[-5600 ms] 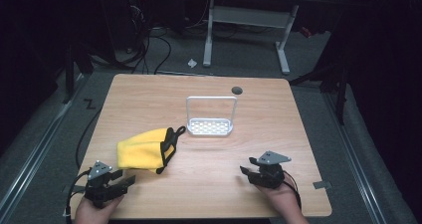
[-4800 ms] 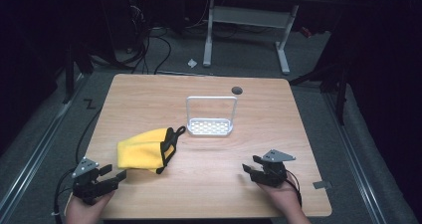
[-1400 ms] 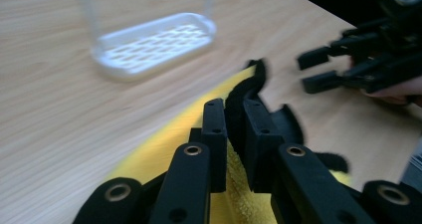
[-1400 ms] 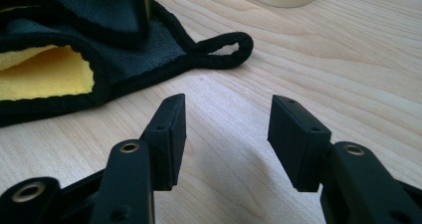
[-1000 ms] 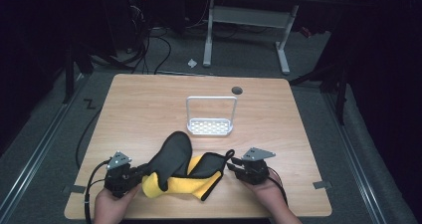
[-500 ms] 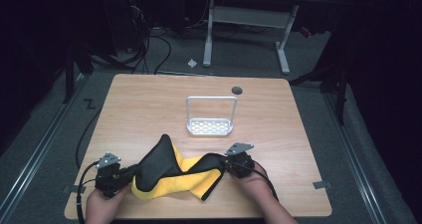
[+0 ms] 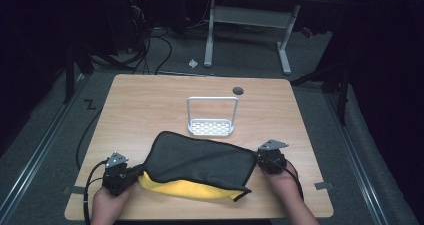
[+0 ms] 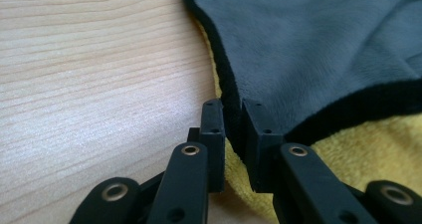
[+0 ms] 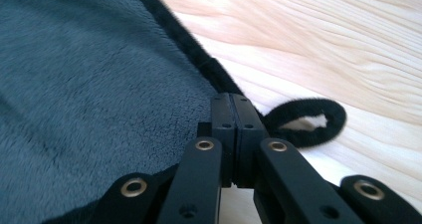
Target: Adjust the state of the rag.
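A cloth (image 7: 200, 160), dark grey on top with black edging and yellow underneath, is stretched between my two grippers near the front of the wooden table (image 7: 150, 100). My left gripper (image 7: 134, 172) is shut on the cloth's left corner; in the left gripper view (image 8: 233, 109) the black hem sits pinched between the jaws, and the yellow layer (image 8: 378, 154) lies below. My right gripper (image 7: 260, 160) is shut on the right corner. The right gripper view (image 9: 232, 104) shows its jaws pressed together on the hem beside a black hanging loop (image 9: 308, 122).
A white perforated rack with a tall wire handle (image 7: 211, 127) stands just beyond the cloth at mid-table. A dark round hole (image 7: 238, 90) marks the table's far side. Cables trail off the table's left front. Desk legs and wires stand on the floor behind.
The cloth, bunched up between the grippers a second ago, is now pulled out flat and wide. My right gripper has moved to the right with its corner; the left has stayed in place.
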